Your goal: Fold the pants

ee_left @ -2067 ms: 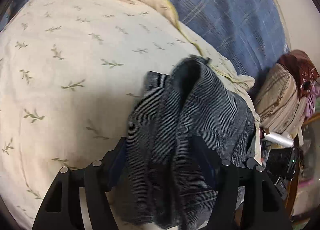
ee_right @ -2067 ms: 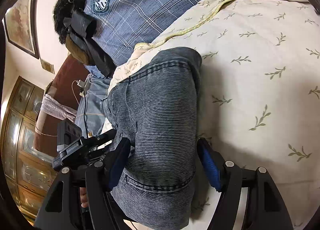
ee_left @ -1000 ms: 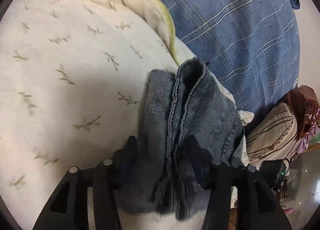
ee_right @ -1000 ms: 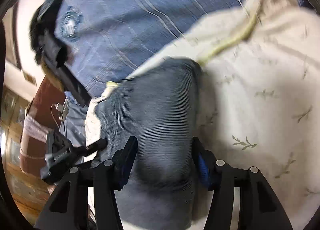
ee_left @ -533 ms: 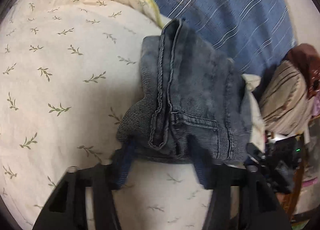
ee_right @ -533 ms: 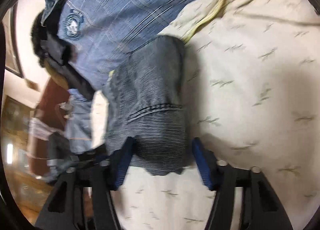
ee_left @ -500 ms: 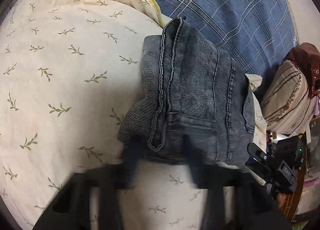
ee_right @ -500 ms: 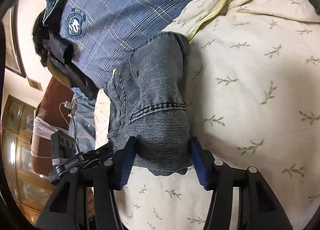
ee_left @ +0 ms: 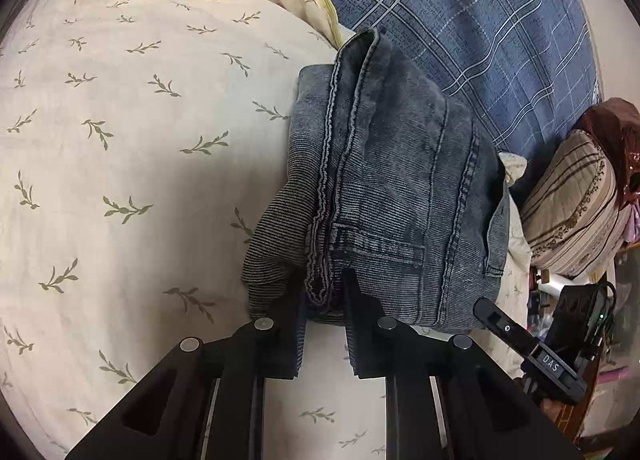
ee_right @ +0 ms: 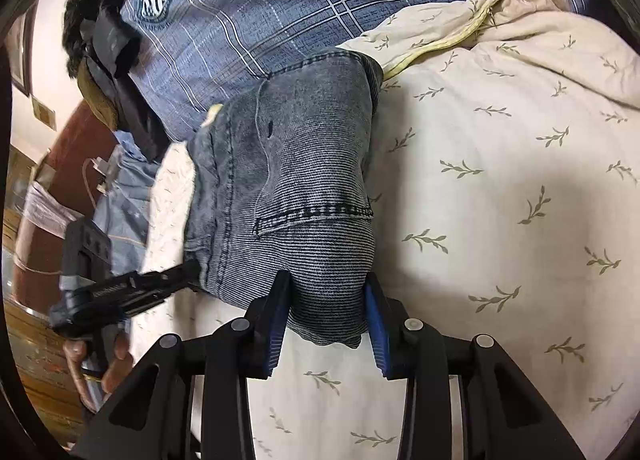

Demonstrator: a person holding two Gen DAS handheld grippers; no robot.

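Dark grey-blue jeans (ee_left: 400,164) lie folded into a thick bundle on a cream duvet (ee_left: 140,140), close to the bed's edge. My left gripper (ee_left: 323,284) is shut on the seamed near edge of the bundle, at its left part. In the right wrist view the same jeans (ee_right: 312,148) show a pocket seam. The jaws of my right gripper (ee_right: 326,280) are closing, and the rounded near fold fills the gap and touches both blue pads (ee_right: 374,316). The bundle hides what lies under it.
A person in a blue plaid shirt (ee_right: 260,20) stands at the far side of the bed. A striped cushion (ee_left: 572,212) and dark clutter sit off the bed's right edge. A hand (ee_right: 104,364) holds the other gripper at the left. The leaf-print duvet (ee_right: 500,180) spreads wide to the right.
Both grippers have slid back from over the bundle to its near edge. Their fingers, wide apart before, have narrowed onto the fabric, the left onto the seam, the right onto the fold.
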